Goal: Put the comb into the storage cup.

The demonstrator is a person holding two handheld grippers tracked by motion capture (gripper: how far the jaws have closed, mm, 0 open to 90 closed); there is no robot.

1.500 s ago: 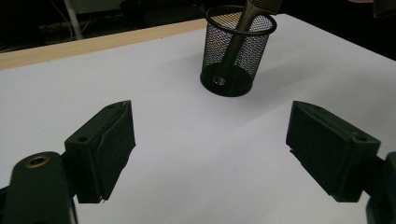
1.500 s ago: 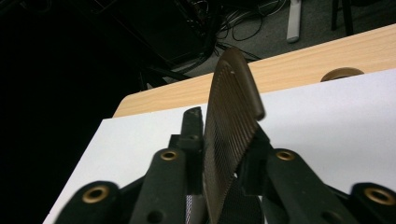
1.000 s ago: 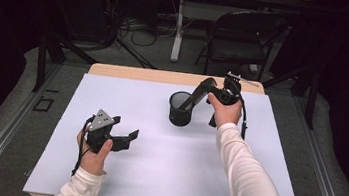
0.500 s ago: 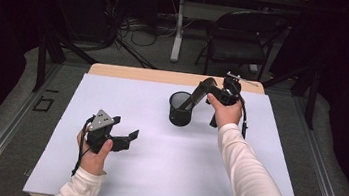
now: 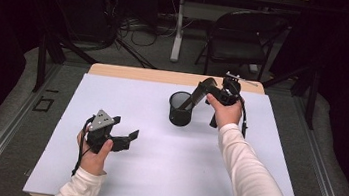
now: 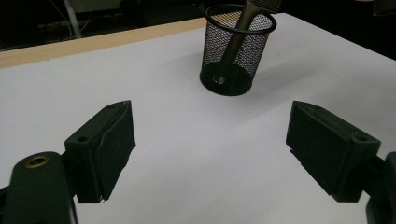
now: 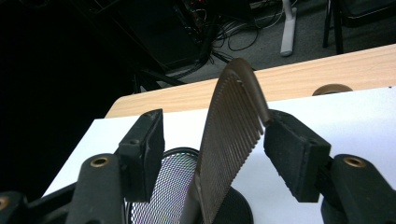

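Currently, a brown comb (image 7: 233,135) is seen standing tilted in the black mesh cup (image 5: 180,109) on the white sheet (image 5: 153,176), handle down inside it, toothed end sticking out above the rim. The right gripper (image 7: 212,154) is held over the cup with its 2 jaws having just been opening; the comb stands between them, with the right-hand pad at its edge and the left-hand pad apart. The left gripper (image 6: 210,149) is held wide open with nothing between its jaws, low over the sheet, well apart from the cup.

White sheet (image 5: 153,176) left bare near and left, far-centre passage blocked by mesh cup (image 5: 180,110) with comb (image 5: 193,99) leaning out rightward
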